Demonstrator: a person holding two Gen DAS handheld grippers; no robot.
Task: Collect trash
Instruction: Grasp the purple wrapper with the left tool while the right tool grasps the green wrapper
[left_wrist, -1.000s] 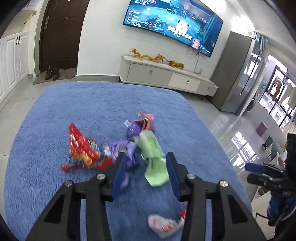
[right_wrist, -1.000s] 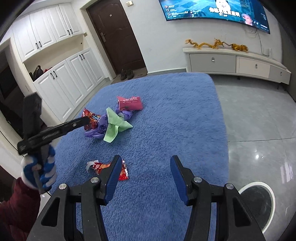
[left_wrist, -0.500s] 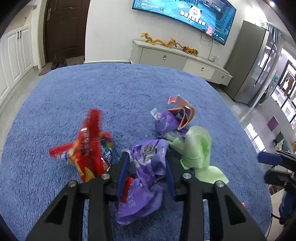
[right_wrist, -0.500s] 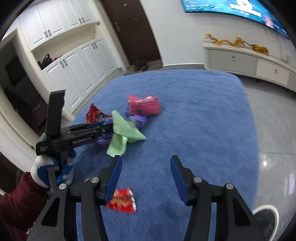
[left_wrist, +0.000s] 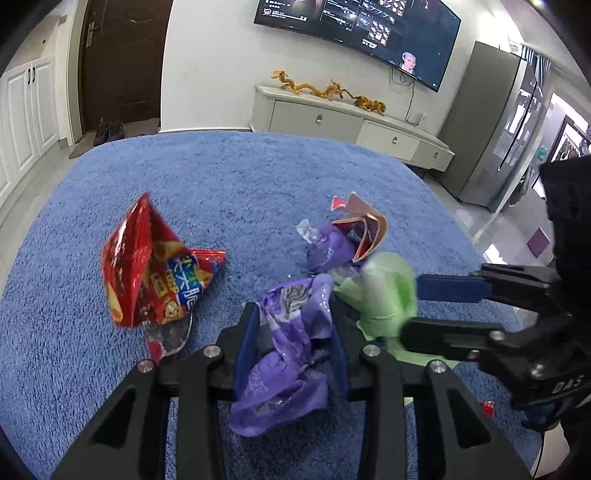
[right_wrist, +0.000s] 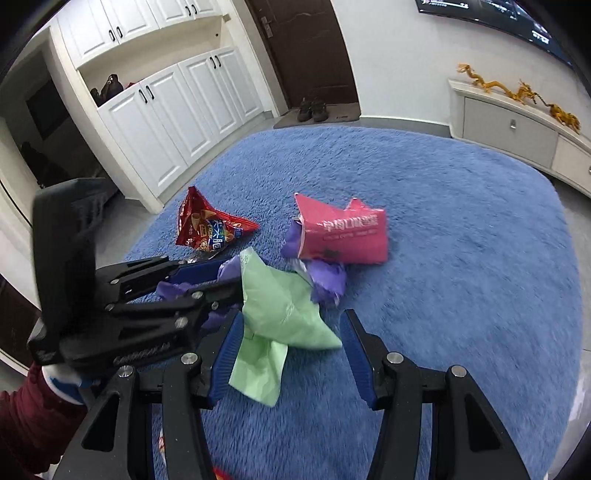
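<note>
Grabbing trash | left hand-held gripper (left_wrist: 291, 339) clenched on purple wrapper (left_wrist: 284, 354) | right hand-held gripper (right_wrist: 291, 350) released, straddling green wrapper (right_wrist: 280, 314) | next: squeeze, probably

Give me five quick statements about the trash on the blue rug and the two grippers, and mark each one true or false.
1. The left gripper is clamped on a purple wrapper. True; its jaws have just been closing onto it.
2. The right gripper is shut tight. False: its jaws stand open around the green wrapper.
3. The red chip bag lies on the blue rug beside the left gripper. True.
4. The pink packet is held by a gripper. False: it rests on the rug, untouched.
5. The trash lies on a wooden table. False: it lies on the rug.
</note>
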